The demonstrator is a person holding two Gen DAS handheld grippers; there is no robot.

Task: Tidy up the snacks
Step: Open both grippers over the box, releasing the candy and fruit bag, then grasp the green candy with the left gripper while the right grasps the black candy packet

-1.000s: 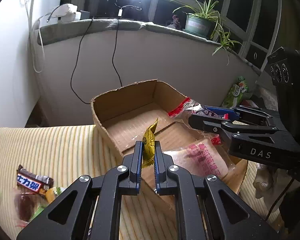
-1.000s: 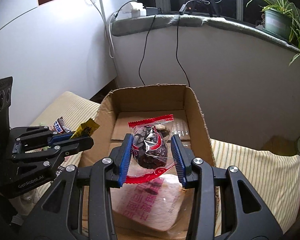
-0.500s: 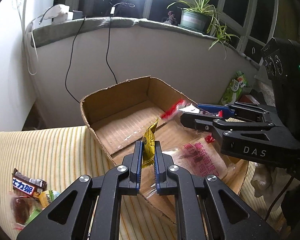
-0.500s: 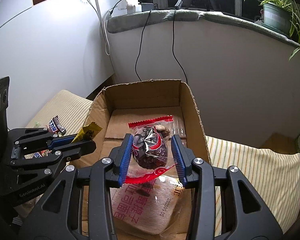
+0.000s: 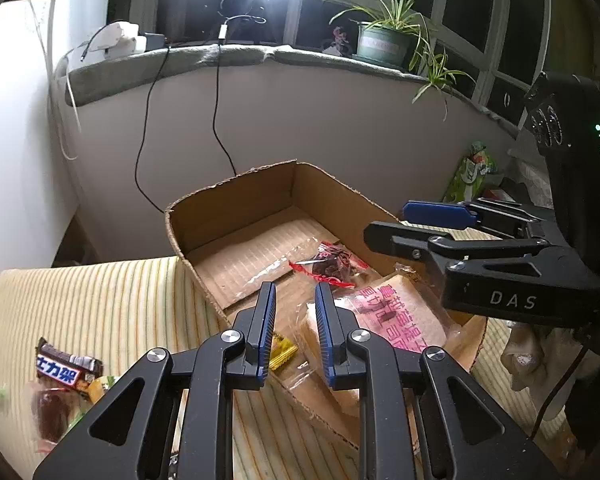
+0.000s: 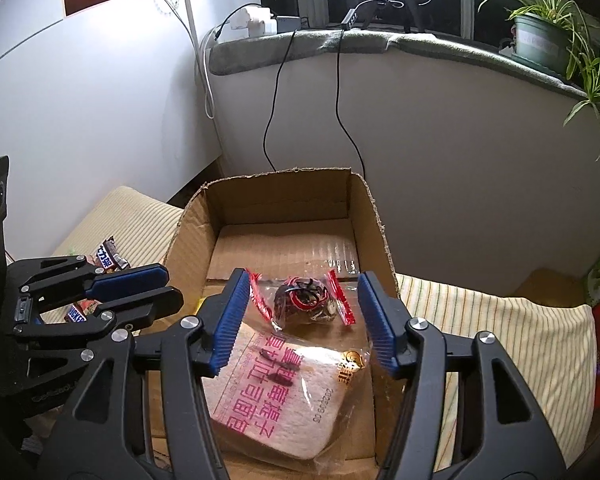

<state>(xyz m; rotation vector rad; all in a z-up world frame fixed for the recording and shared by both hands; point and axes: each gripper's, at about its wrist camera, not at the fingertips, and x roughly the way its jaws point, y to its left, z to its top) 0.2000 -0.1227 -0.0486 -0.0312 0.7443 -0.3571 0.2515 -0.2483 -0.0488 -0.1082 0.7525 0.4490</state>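
Note:
An open cardboard box [image 5: 236,208] [image 6: 292,196] stands on a striped cloth. My left gripper [image 5: 295,316] [image 6: 171,287] hangs over the box's near left corner; its jaws are opening and nothing is between them. A gold candy [image 5: 282,354] lies in the box just below them. My right gripper [image 6: 303,280] [image 5: 388,222] is over the box, its jaws opening wide. A clear red-edged packet with a dark fruit [image 6: 304,300] [image 5: 328,264] lies free on the box floor between its fingers, untouched. A wrapped slice of bread [image 6: 284,392] [image 5: 396,316] lies in the near part of the box.
A Snickers bar [image 5: 66,368] [image 6: 108,258] and other small snacks [image 5: 52,408] lie on the striped cloth [image 5: 100,304] left of the box. A green packet [image 5: 470,176] stands at the right. Behind the box are a wall, hanging cables and a sill with a potted plant [image 5: 384,44].
Both grippers have opened. The gold candy has dropped from my left jaws into the box. The red-edged packet has fallen from my right jaws onto the box floor.

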